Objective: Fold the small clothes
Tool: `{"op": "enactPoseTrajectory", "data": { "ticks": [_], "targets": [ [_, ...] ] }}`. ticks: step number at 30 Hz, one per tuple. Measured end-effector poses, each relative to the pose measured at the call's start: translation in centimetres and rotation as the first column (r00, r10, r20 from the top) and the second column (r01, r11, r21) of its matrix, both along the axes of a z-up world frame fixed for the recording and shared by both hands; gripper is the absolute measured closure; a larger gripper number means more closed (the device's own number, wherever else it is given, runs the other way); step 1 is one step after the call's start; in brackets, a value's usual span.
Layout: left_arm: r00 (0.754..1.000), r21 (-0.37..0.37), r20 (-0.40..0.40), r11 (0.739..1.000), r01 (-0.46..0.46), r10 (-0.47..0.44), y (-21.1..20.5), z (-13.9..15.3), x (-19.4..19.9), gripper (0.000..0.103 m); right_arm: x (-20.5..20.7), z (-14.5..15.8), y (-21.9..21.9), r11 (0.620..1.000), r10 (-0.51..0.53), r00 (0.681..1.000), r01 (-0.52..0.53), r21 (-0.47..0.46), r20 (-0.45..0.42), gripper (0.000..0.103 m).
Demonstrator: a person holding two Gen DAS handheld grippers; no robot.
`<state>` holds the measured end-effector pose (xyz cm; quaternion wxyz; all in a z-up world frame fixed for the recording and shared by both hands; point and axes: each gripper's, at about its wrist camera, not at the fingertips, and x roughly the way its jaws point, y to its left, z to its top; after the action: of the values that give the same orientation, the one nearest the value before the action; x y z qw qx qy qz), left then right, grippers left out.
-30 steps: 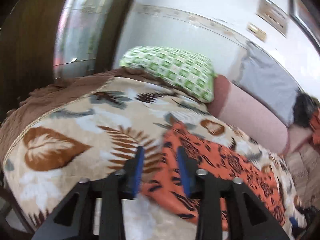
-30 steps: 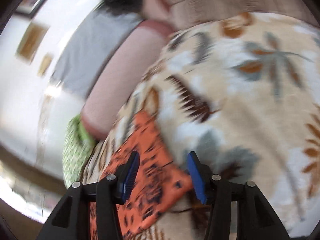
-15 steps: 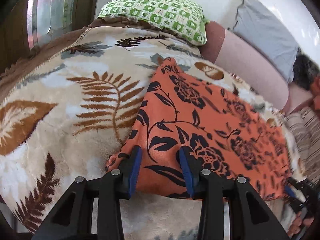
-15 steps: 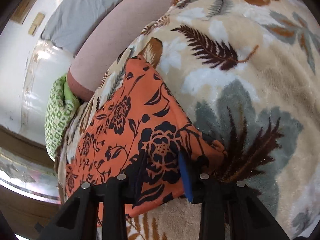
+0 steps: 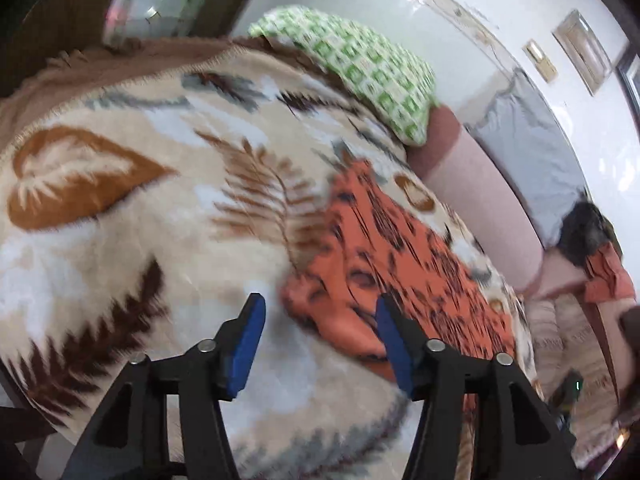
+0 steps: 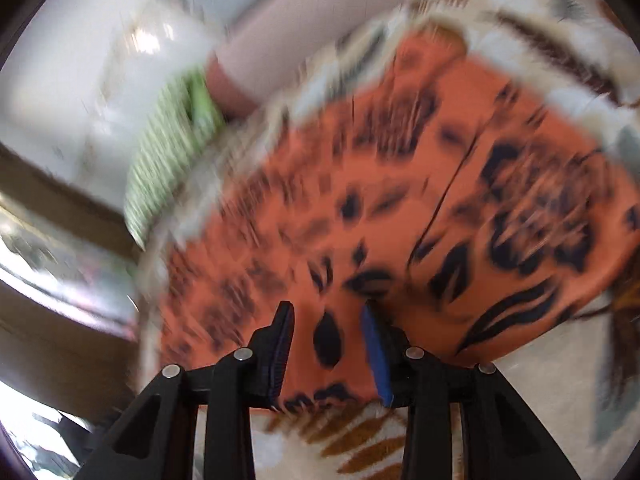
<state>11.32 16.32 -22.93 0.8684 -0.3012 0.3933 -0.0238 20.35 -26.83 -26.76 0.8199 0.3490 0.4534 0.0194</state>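
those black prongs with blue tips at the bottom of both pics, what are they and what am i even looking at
They are hand-held grippers, not a robot: a person holds one in each hand, and a wide-angle camera on each looks forward along its two fingers. One picture comes from the left gripper, the other from the right gripper.

Both look down on a leaf-patterned blanket covering a bed or sofa. On it lies the garment to be folded, an orange cloth with black flowers. A green checked pillow sits behind it.

The left jaws are opening, with the cloth's corner between them but not pinched. The right jaws are opening slightly, with the cloth's near edge between them; blur hides whether they press on it.
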Motion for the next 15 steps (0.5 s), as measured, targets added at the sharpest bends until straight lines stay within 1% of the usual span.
{"op": "enactPoseTrajectory", "data": {
  "ticks": [1, 3, 5, 7, 8, 10, 13, 15],
  "targets": [
    [1.0, -0.012, -0.007, 1.0, 0.026, -0.026, -0.6, -0.2, 0.0, 0.044, 0.1, 0.1, 0.7, 0.998, 0.004, 1.0, -0.004, -0.058, 0.005, 0.063],
    [0.997, -0.035, -0.011, 0.996, 0.08, -0.081, -2.0, -0.6, 0.1, 0.043, 0.1, 0.7, 1.4, 0.994, 0.025, 1.0, -0.024, -0.103, 0.008, 0.064],
    [0.992, -0.074, -0.006, 0.99, 0.123, -0.124, -3.2, -0.9, 0.5, 0.038, 0.0, 0.8, 0.9, 0.999, 0.021, 1.0, -0.02, -0.049, 0.015, 0.064],
    [0.992, -0.107, 0.008, 0.986, 0.126, -0.126, -3.8, -1.0, 0.6, 0.035, -0.6, 0.7, -0.6, 0.998, -0.012, 0.999, 0.01, 0.056, 0.03, 0.064],
    [0.993, -0.116, 0.01, 0.986, 0.117, -0.117, -4.1, -1.0, 0.9, 0.034, -0.8, 0.9, -1.2, 0.997, -0.027, 0.999, 0.025, 0.079, 0.034, 0.064],
    [0.995, -0.13, -0.013, 0.986, 0.1, -0.102, -4.6, -1.6, 1.7, 0.033, -1.5, 1.4, -2.5, 0.994, -0.061, 0.996, 0.055, 0.095, 0.063, 0.064],
    [0.996, -0.185, -0.031, 0.98, 0.078, -0.085, -4.9, -2.6, 2.3, 0.034, -1.6, 2.7, -3.9, 0.992, -0.091, 0.99, 0.081, 0.096, 0.111, 0.064],
    [0.997, -0.177, -0.024, 0.982, 0.07, -0.075, -5.3, -2.8, 2.9, 0.035, -1.6, 3.3, -4.6, 0.991, -0.102, 0.987, 0.09, 0.096, 0.126, 0.064]
  ]
}}
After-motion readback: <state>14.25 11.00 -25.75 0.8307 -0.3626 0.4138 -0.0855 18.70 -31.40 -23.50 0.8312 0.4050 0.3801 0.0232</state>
